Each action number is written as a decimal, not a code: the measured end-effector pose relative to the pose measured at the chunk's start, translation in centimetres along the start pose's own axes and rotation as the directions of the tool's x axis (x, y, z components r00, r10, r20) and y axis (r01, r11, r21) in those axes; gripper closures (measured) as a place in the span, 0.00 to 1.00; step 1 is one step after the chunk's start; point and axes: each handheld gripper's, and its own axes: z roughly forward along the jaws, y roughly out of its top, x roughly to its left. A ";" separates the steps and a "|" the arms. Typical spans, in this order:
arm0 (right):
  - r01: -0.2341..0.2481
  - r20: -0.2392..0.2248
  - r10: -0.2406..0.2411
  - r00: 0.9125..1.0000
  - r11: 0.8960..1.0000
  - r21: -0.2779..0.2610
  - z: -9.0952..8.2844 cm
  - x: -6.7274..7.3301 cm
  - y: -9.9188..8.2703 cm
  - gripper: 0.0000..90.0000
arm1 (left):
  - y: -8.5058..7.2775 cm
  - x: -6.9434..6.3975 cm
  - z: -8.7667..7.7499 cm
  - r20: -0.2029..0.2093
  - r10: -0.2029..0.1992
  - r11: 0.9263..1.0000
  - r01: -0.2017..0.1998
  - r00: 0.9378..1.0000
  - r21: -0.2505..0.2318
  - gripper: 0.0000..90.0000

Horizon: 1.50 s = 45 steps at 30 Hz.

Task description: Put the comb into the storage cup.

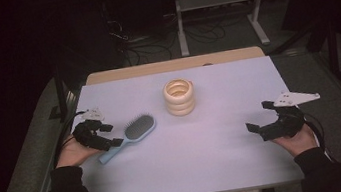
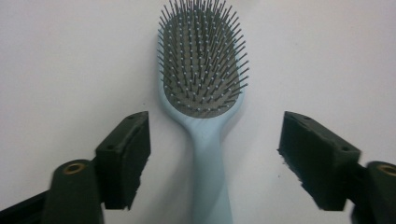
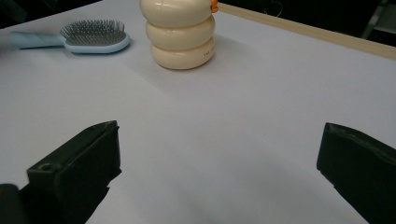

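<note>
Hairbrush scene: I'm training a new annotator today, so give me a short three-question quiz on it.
1. True or false: the left gripper clamps the hairbrush handle.
2. Which way do the bristles face? A up, B down, C sideways.
3. What cream thing stands beyond the right gripper?

Key: 1 false, the jaws stand apart on either side of the handle, not touching it. 2 A. 3 a ribbed container of three stacked rings.

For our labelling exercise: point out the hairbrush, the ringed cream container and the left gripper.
hairbrush (image 2: 201, 65), left gripper view, on the bristle pad.
ringed cream container (image 1: 179, 97), high view, on its side wall.
left gripper (image 2: 215, 156), left gripper view, midway between its open jaws.
</note>
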 end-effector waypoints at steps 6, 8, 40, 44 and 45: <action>0.003 0.000 -0.003 1.000 1.000 0.002 0.1 0.0 0.0 0.00 | 0.1 0.0 1.3 -0.029 -0.007 0.999 0.008 1.000 0.051 0.11; 0.003 -0.001 -0.003 1.000 1.000 0.002 0.1 0.0 0.0 0.00 | 0.2 -0.1 1.8 -0.038 -0.001 0.997 0.004 0.999 0.082 0.05; 0.011 -0.003 -0.011 1.000 1.000 0.018 0.3 0.1 0.0 0.00 | 0.0 -0.5 3.9 -0.011 0.070 0.982 -0.067 0.997 0.174 0.45; 0.011 -0.002 -0.011 1.000 1.000 0.022 0.4 0.1 0.0 0.00 | 0.0 -0.4 4.1 -0.014 0.068 0.981 -0.064 0.998 0.184 0.47; 0.012 -0.003 -0.012 1.000 1.000 0.023 0.4 0.1 0.0 0.00 | 0.0 -0.5 4.2 -0.015 0.069 0.981 -0.065 0.998 0.185 0.48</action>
